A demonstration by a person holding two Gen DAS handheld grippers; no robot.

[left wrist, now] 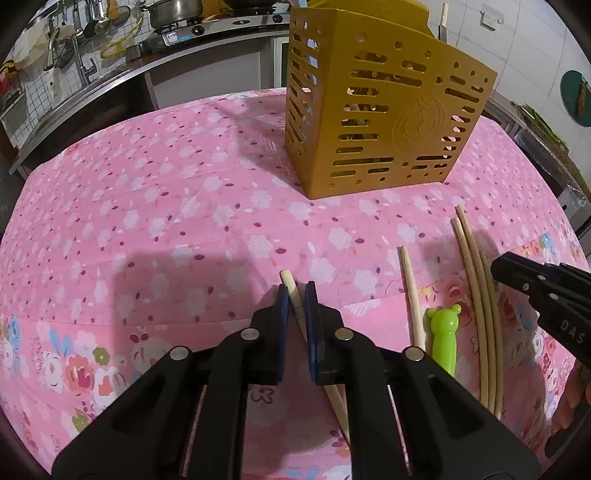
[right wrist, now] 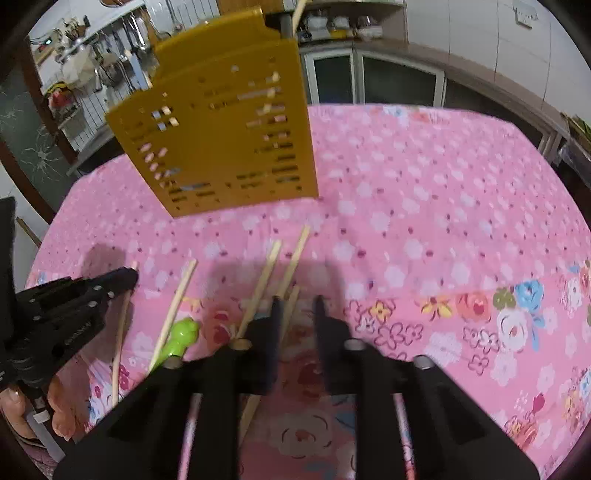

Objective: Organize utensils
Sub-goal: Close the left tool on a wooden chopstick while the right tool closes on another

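Note:
My left gripper is shut on a wooden chopstick, which runs back under the blue pads just above the pink cloth. The yellow slotted utensil holder stands beyond it, with utensils inside. To the right lie a single chopstick, a green bear-shaped chopstick helper and three long chopsticks. My right gripper hovers over those three, jaws slightly apart; one chopstick tip shows between them beside the left finger, not pinched. The view is blurred.
The flowered pink tablecloth covers the table; its right side holds nothing but the cloth. A kitchen counter with a stove and pot runs behind. A person's fingers hold the left gripper's handle at lower left.

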